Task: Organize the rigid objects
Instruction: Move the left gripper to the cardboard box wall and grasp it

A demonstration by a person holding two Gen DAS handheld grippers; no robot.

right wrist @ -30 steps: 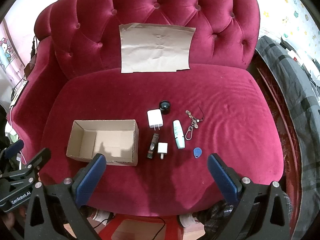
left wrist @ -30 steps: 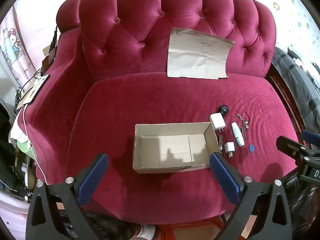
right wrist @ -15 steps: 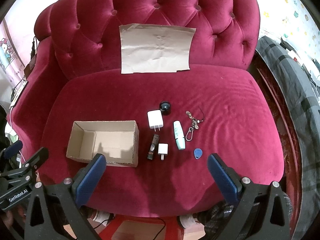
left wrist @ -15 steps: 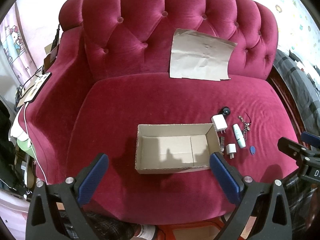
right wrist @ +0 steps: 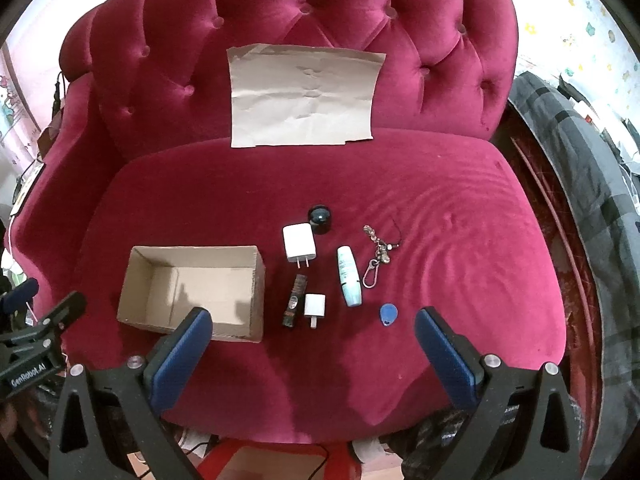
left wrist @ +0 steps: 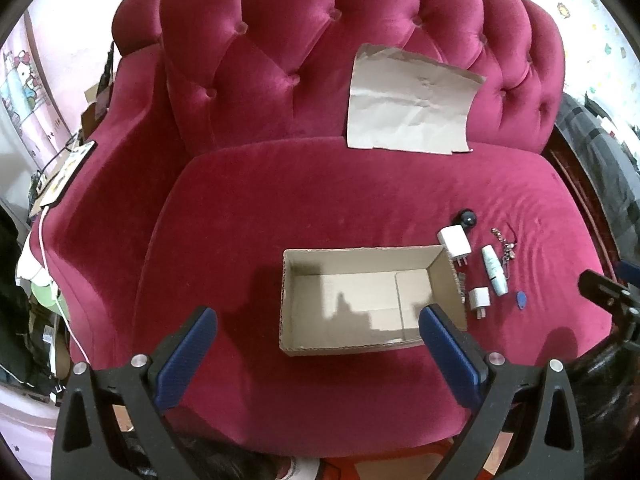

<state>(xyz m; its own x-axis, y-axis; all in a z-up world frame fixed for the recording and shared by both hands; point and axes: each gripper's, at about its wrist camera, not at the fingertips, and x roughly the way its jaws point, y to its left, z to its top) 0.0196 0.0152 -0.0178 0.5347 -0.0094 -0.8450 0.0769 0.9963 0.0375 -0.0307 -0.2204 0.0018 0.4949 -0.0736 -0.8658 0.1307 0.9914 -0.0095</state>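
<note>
An empty open cardboard box (left wrist: 360,300) (right wrist: 192,284) sits on the red velvet sofa seat. To its right lie a large white charger (right wrist: 299,243), a black round cap (right wrist: 319,219), a small white charger (right wrist: 314,306), a dark tube (right wrist: 294,306), a pale green tube (right wrist: 349,276), a keychain (right wrist: 378,254) and a blue key fob (right wrist: 388,315). My left gripper (left wrist: 318,354) hangs open above the box's front edge. My right gripper (right wrist: 314,354) is open above the seat's front, nearer than the small items. Neither holds anything.
A sheet of brown paper (right wrist: 302,94) leans on the tufted backrest. The sofa arm (left wrist: 96,208) rises at the left with a phone and white cable on it. A grey plaid blanket (right wrist: 592,200) lies to the right of the sofa.
Both grippers have drifted slightly; the left view has shifted so the box sits a little more to the right. Nothing on the seat has moved.
</note>
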